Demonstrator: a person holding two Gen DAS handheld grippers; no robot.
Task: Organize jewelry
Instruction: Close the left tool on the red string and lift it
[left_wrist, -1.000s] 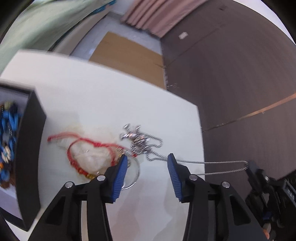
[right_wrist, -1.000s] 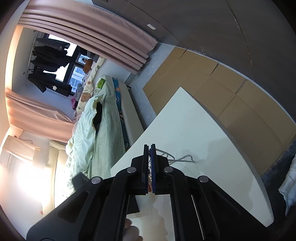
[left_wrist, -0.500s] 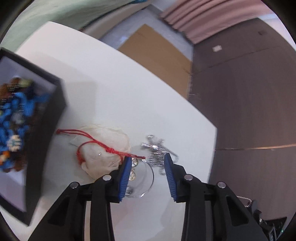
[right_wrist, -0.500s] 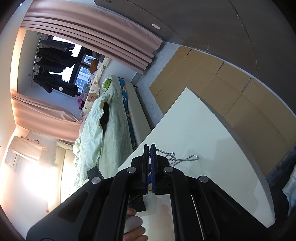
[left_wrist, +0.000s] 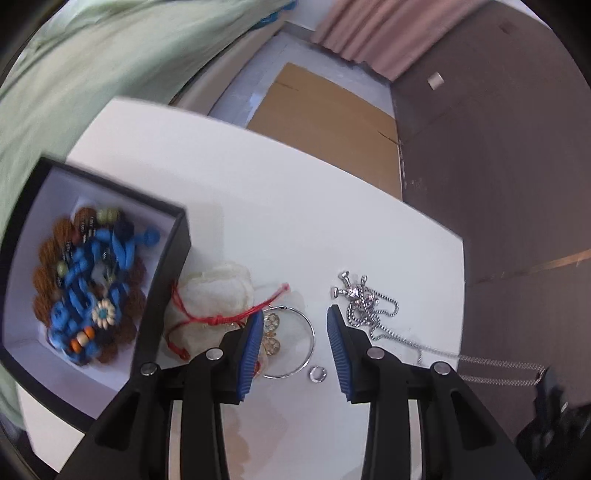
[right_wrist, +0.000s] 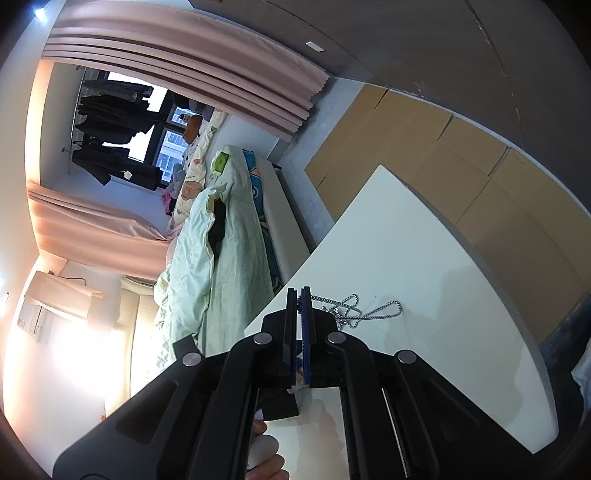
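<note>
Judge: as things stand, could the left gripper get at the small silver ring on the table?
Probably yes. The left gripper is open right above the ring, with nothing lying over it; only the hoop lies close beside.

honestly there's no text to read in either view. no brand, number or label shows on the black box (left_wrist: 162, 291) at the left of the left wrist view, and nothing is printed on the bare white tabletop (left_wrist: 280, 206) around it. in the right wrist view there's a small green patch on the bedding (right_wrist: 221, 162) near the upper middle that could be a tag or a print, but it's way too small and blurry to make out any letters.
</note>
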